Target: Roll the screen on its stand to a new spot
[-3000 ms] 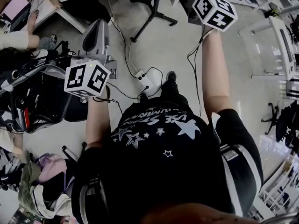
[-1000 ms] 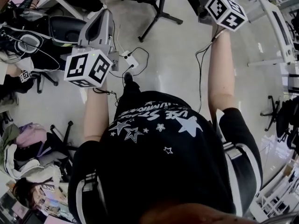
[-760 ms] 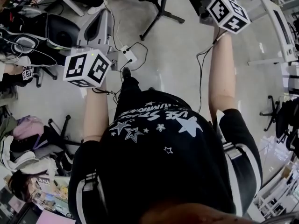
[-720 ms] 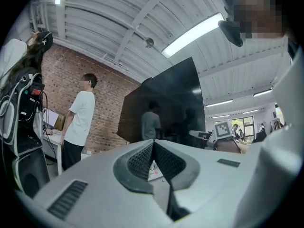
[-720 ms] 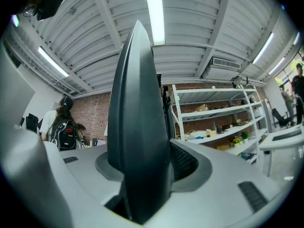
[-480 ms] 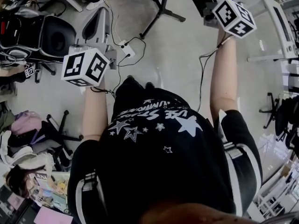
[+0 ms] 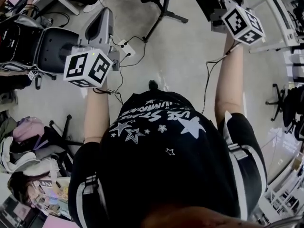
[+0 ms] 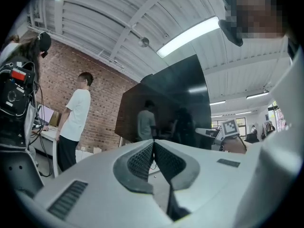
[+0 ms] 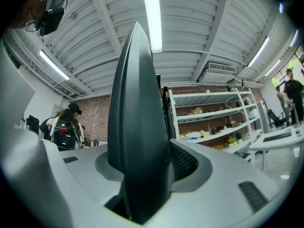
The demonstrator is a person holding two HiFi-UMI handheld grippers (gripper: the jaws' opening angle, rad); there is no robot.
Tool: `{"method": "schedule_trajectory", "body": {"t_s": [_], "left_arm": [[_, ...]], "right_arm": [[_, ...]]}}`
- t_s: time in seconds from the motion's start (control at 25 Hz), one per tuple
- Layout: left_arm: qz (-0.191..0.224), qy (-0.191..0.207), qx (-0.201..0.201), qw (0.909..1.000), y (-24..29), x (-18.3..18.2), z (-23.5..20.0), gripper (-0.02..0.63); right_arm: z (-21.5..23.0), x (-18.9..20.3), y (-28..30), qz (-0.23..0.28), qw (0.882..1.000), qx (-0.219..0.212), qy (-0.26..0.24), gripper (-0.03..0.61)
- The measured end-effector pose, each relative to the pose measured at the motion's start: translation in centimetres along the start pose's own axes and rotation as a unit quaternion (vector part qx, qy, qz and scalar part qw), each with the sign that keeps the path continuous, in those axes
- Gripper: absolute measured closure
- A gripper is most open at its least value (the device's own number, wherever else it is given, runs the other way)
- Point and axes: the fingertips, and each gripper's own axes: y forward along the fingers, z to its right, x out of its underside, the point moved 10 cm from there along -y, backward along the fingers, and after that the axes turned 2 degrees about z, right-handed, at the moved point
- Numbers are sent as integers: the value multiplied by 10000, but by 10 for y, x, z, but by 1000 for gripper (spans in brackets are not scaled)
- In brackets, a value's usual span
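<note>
— Where is the screen from where you sit?

— The left gripper view gives me its dark face: the screen fills the middle, up at 1 o'clock from the left gripper, with figures mirrored in it. The head view shows only a dark strip of it at the top edge, at 1 o'clock.

— And the tongs?

— The right gripper is clamped on the screen's edge. In its own view, the dark slab stands upright between the jaws and fills the gap. The left gripper's jaws are pinched together with nothing in them, apart from the panel. I get that only from its own view; from above I see just its back.

— What lies around, and what is in the way?

— On the floor in the head view, a power strip lies at 11 o'clock ahead of the shoe. A chair base sits at 12, a grey chair at 10, and bags at 8. The left gripper view adds a person in white at 9, by a brick wall. The right gripper view adds shelves at 3 and a person with a backpack at 9.
</note>
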Motion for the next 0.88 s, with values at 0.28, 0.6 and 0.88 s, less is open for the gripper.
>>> {"method": "schedule_trajectory", "body": {"t_s": [0.28, 0.6, 0.88], "left_arm": [[-74, -85, 144, 9998, -52, -10, 10, 601], [-45, -89, 261, 9996, -95, -17, 30, 601], [-92, -146, 323, 9993, -113, -16, 54, 601]], "right_arm": [[-15, -7, -48, -45, 9999, 160, -14, 356], [-21, -15, -109, -16, 9994, 328, -46, 356], [-6, -26, -157, -6, 9989, 478, -12, 356]]}}
